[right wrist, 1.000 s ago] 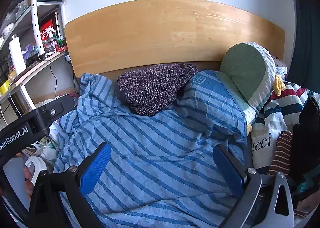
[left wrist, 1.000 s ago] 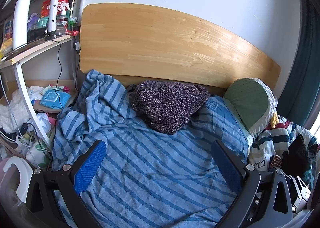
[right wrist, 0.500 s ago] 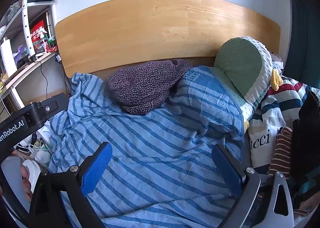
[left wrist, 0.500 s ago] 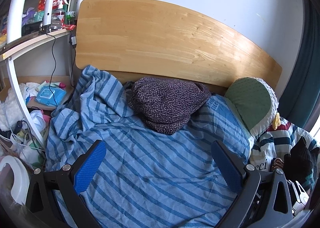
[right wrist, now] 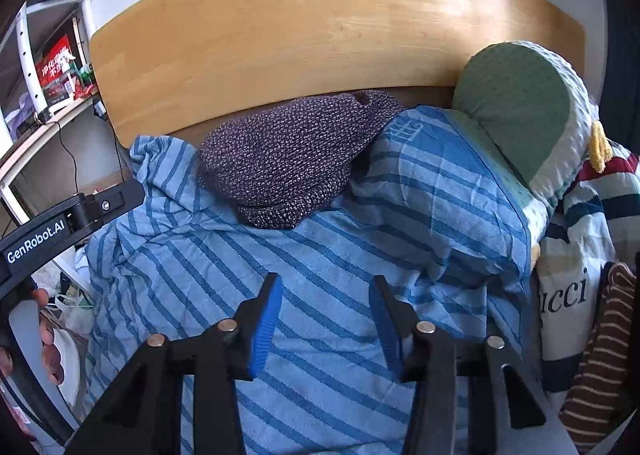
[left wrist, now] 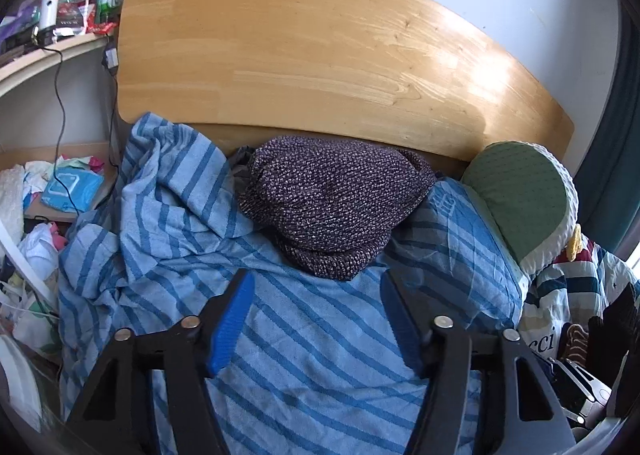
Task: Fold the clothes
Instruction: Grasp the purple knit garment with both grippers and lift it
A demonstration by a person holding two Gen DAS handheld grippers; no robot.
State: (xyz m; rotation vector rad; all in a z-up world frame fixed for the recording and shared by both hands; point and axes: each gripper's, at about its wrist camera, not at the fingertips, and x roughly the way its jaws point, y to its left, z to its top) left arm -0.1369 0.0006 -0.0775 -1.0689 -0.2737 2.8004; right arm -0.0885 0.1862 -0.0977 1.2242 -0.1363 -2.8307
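— Blue pads on both tools are drawing together now: the left hand-held gripper (left wrist: 316, 287) and the right hand-held gripper (right wrist: 324, 291) were spread wide a second ago, and their jaws are closing.

— Closing on anything?

— Nothing gripped yet. Each pair of pads is released, hanging over the blue striped cover (left wrist: 312, 359) with only that cloth showing between them; whether the tips are touching it I cannot tell.

— And the garment?

— The dark knitted sweater (left wrist: 332, 207) is lying bunched on the cover, just beyond both grippers and right below the wooden headboard (left wrist: 320, 55). It is looming larger than half a second ago, so both tools are coming in toward it.

— Meaning?

— Judging by that, folding is not started; they are narrowing for a pinch on the sweater's near hem. A green cushion (left wrist: 520, 199) is sitting to the sweater's right.
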